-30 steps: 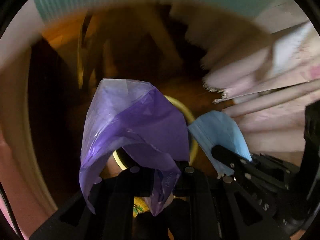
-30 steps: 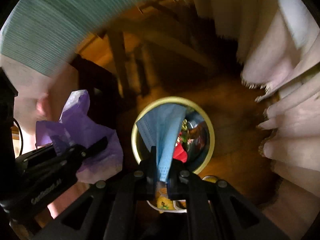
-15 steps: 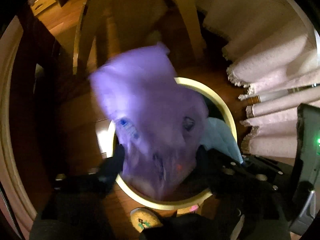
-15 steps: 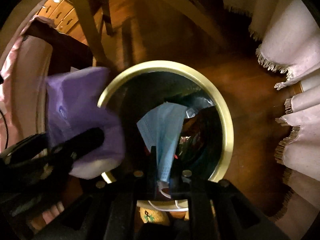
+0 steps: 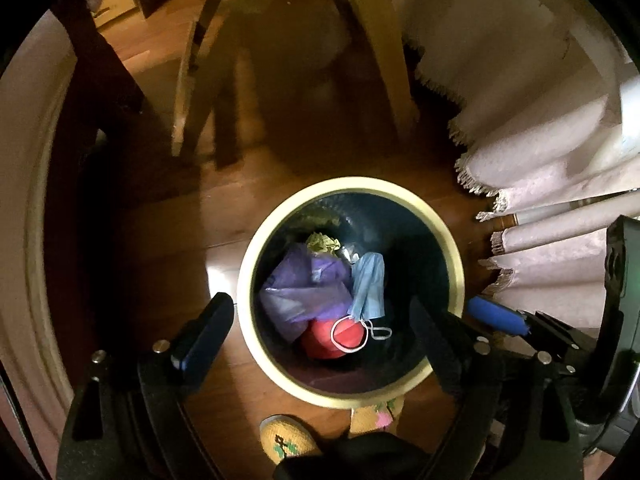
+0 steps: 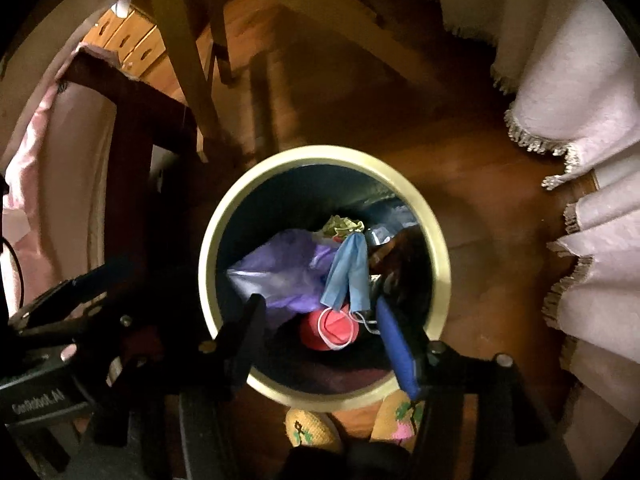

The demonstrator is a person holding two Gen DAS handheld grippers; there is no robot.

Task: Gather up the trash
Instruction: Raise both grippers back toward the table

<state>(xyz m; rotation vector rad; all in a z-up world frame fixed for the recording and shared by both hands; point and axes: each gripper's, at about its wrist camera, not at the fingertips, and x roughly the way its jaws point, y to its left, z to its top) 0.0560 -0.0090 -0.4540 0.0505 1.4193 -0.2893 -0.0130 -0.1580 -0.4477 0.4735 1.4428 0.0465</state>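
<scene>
Two grippers: both poised over the round trash bin [image 5: 454, 248], pointing steeply down into it.
Left gripper [image 5: 320, 316]: jaws just spread wide, nothing between them, fingers straddling the bin's rim at lower centre of its view.
Right gripper [image 6: 320, 312]: jaws just parted, released, nothing pinched; blue pad on its right finger.
Purple plastic bag [image 5: 304, 288]: crumpled inside the bin, left of centre.
Blue face mask [image 5: 370, 286]: inside the bin, just beside the bag, ear loops draped over a red object [image 5: 326, 340].
Crumpled yellowish scrap [image 5: 322, 242]: deeper in, beyond the bag.
Surroundings: wooden floor [image 6: 480, 184]; chair legs [image 5: 376, 40] at upper centre; fringed pale cloth [image 6: 580, 112] hanging at right.
Lower edge: patterned slippers [image 6: 312, 426] just beside the bin.
Obstructions: none over the bin's mouth.
</scene>
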